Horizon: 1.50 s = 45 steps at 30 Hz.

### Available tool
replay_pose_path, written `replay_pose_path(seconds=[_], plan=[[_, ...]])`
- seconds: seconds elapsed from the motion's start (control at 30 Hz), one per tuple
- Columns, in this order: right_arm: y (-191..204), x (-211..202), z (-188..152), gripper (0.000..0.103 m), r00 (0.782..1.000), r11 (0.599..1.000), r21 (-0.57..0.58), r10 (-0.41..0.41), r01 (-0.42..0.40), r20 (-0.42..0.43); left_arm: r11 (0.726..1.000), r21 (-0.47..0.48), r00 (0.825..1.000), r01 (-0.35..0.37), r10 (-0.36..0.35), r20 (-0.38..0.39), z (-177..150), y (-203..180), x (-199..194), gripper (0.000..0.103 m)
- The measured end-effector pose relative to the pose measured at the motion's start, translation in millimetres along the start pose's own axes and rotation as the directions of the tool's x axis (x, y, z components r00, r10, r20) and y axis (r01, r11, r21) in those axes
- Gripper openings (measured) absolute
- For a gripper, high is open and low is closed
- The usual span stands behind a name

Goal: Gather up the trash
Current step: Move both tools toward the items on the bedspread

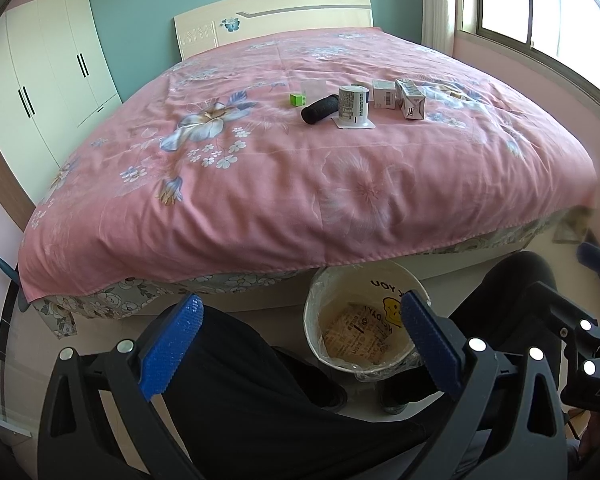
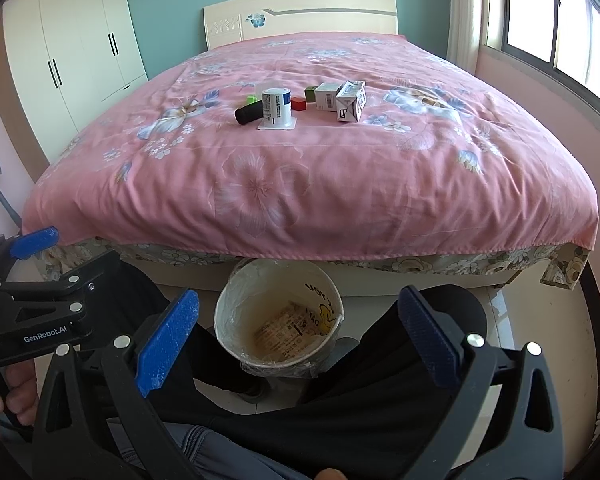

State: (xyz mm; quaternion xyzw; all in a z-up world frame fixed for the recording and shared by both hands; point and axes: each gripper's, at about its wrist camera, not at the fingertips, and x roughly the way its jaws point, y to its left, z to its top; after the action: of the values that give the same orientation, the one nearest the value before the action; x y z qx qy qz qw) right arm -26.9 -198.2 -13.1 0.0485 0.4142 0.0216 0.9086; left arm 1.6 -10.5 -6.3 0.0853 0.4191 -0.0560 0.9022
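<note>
Left gripper: your blue fingers stand wide apart with nothing between them, low above your knees.
Right gripper: the same, spread wide and empty.
Bin: it stands on the floor between your legs, touching or just under the foot edge of the bed; its liner looks bare.
Trash: all of it sits past the middle of the bed, well apart from the foot edge. A black cylinder lies against an upturned white cup; two small cartons stand to the cup's right, a green cube to its left.
Open room: a broad bare stretch of pink cover lies between the foot edge and the trash.
Bed edges: a wardrobe stands off the bed's left side, a window wall hugs its right.
Right view only: a red block and a dark green one behind the cup, and your hand on the left gripper's handle.
</note>
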Motion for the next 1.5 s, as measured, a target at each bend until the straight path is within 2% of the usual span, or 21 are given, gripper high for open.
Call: replay_pose_path(seconds=[0.37, 0.53, 0.73, 1.0, 1.1, 1.23, 1.33, 1.5], plan=[[-13.0, 14.9, 26.6, 0.098, 1.000, 1.000, 0.007, -0.004, 0.003, 0.017, 0.999, -0.044, 1.000, 0.007, -0.008, -0.023, 22.6, 11.0, 29.4, 0.101], [-19.5, 25.5, 35.5, 0.098, 1.000, 1.000, 0.020, 0.004, -0.005, 0.014, 0.999, -0.030, 1.000, 0.010, -0.009, 0.007, 36.0, 12.9, 37.7, 0.101], [-28.6, 35.4, 47.7, 0.098, 0.999, 1.000, 0.018, 0.006, -0.006, 0.032, 0.998, -0.047, 0.999, 0.039, -0.038, 0.006, 51.8, 15.9, 51.1, 0.101], [-40.1, 50.7, 68.4, 0.098, 0.998, 1.000, 0.017, 0.017, -0.018, 0.068, 0.999, -0.029, 0.999, 0.045, -0.045, 0.001, 68.1, 9.3, 72.0, 0.101], [-43.6, 56.2, 74.8, 0.098, 0.996, 0.999, 0.017, 0.032, -0.034, 0.083, 0.999, -0.021, 1.000, 0.027, -0.027, 0.009, 74.9, 7.2, 79.0, 0.101], [-47.5, 63.0, 84.7, 0.098, 0.995, 1.000, 0.008, 0.021, -0.022, 0.101, 0.998, -0.030, 0.999, 0.046, -0.046, 0.006, 85.9, 9.1, 91.4, 0.101], [-51.2, 69.4, 93.1, 0.098, 0.994, 1.000, 0.012, 0.023, -0.024, 0.106, 0.999, -0.010, 0.997, 0.051, -0.050, 0.050, 93.4, 10.2, 96.7, 0.101], [-57.5, 82.6, 107.3, 0.098, 0.995, 1.000, 0.013, 0.018, -0.019, 0.096, 0.999, 0.026, 0.998, 0.038, -0.039, 0.055, 110.4, 13.4, 108.6, 0.101]])
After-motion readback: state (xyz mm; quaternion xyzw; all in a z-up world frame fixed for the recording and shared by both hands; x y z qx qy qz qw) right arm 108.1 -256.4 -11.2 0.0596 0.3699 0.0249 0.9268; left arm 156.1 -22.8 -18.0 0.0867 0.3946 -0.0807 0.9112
